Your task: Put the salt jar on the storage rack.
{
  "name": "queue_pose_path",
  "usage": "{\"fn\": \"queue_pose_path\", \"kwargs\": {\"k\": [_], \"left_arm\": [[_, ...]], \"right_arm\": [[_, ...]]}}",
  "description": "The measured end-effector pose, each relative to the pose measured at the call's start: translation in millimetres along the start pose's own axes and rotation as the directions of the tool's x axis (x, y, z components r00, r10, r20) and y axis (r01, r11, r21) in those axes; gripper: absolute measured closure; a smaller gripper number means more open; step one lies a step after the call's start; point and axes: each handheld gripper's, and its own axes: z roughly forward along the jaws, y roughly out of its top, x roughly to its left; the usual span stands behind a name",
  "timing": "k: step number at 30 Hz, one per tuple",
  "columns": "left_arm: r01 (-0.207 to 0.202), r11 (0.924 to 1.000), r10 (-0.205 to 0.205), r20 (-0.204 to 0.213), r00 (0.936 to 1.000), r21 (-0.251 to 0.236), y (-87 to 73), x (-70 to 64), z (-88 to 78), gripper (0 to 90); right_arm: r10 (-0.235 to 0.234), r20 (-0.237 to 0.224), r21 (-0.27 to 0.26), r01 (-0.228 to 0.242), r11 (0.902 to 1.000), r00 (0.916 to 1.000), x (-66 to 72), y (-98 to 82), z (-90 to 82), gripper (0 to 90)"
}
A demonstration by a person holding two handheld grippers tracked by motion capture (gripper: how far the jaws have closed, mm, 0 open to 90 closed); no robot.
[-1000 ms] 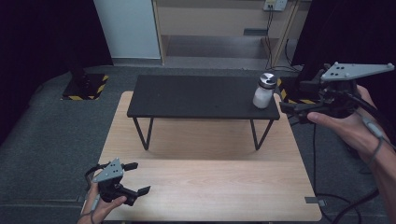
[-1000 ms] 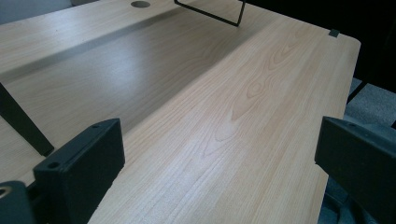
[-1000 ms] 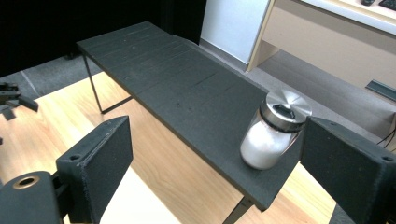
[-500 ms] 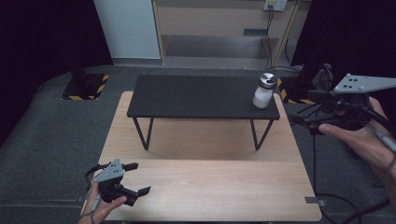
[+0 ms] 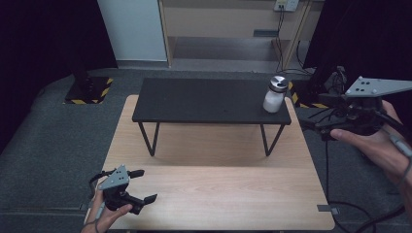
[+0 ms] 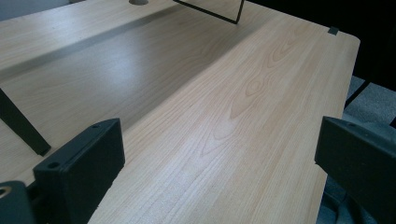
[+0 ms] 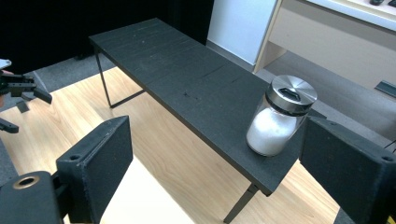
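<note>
The glass jar (image 5: 274, 94) of white powder stands upright near the black bench's (image 5: 204, 99) right end, right of frame centre. The right gripper (image 5: 316, 127), jaws wide, probably off the table's side, could topple it if brought in carelessly; the left gripper (image 5: 143, 187), also wide, waits lower left.

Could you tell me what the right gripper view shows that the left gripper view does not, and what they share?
Right gripper view: a jar of white powder with a metal lid, upright near the end of the black bench, and the left gripper farther off. Left gripper view: the table's far corner with a small dark tab. Shared: the wooden table, a thin black bench leg, and each gripper's own open jaws.
</note>
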Motion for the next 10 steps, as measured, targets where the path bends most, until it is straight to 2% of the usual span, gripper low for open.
{"fn": "queue_pose_path", "kwargs": {"k": [10], "left_arm": [[0.001,1.0000,-0.001,0.002,1.0000,-0.002,-0.1,0.5,-0.4,0.7]], "right_arm": [[-0.002,-0.010,0.010,0.002,0.9999,0.9999,0.1,1.5,7.1,9.5]]}}
